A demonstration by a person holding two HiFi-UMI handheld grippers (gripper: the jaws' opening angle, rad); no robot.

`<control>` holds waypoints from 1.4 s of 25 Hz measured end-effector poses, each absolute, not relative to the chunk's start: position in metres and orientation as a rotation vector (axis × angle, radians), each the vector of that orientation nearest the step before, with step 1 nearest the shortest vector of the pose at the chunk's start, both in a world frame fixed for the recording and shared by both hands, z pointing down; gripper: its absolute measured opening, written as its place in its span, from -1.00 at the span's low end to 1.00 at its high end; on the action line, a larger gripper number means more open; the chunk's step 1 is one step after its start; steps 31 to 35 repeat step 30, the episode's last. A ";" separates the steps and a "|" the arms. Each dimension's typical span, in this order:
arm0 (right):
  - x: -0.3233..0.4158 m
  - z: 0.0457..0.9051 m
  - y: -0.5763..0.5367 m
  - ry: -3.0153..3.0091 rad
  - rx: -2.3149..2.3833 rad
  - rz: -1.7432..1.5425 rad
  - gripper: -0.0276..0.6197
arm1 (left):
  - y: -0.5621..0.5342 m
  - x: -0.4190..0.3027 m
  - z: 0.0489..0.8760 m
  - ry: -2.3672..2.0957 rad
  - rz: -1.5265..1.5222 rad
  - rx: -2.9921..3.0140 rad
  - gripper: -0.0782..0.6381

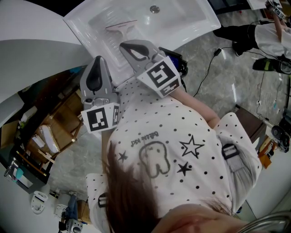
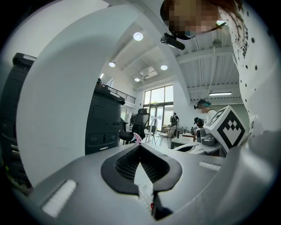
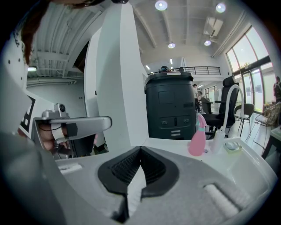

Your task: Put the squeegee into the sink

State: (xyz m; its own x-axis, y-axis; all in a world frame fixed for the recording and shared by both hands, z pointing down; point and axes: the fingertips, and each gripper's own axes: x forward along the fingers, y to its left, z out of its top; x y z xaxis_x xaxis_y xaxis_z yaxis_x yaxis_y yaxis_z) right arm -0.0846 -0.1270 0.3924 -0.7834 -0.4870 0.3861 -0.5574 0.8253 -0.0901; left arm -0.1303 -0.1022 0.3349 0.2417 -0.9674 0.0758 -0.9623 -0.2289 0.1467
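The squeegee [image 1: 122, 28] lies flat inside the white sink [image 1: 191, 20], left of the drain [image 1: 154, 8]; no gripper touches it. My right gripper [image 1: 123, 45] hangs over the sink's near rim, shut and empty, its tips meeting in the right gripper view [image 3: 140, 148]. My left gripper [image 1: 97, 59] is lower and to the left, beside the sink's edge, also shut with nothing in it; in its own view [image 2: 139, 145] the pads touch at the tip. The squeegee is out of sight in both gripper views.
A pink spray bottle [image 3: 197, 139], a small white bottle [image 3: 217, 139] and a curved faucet [image 3: 230, 102] stand on the counter by a dark cabinet [image 3: 169, 110]. Open shelves [image 1: 50, 136] sit below left. Cables [image 1: 207, 73] and another person [image 1: 268, 34] are on the floor at right.
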 end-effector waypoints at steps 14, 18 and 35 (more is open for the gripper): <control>-0.087 0.392 -0.125 -2.666 0.761 0.286 -0.92 | -0.103 -0.130 0.335 -1.837 -0.045 2.343 -0.79; -0.087 0.393 -0.125 -2.665 0.762 0.290 -0.92 | -0.103 -0.130 0.335 -1.835 -0.046 2.343 -0.79; -0.087 0.394 -0.124 -2.664 0.762 0.299 -0.91 | -0.101 -0.130 0.336 -1.833 -0.047 2.344 -0.79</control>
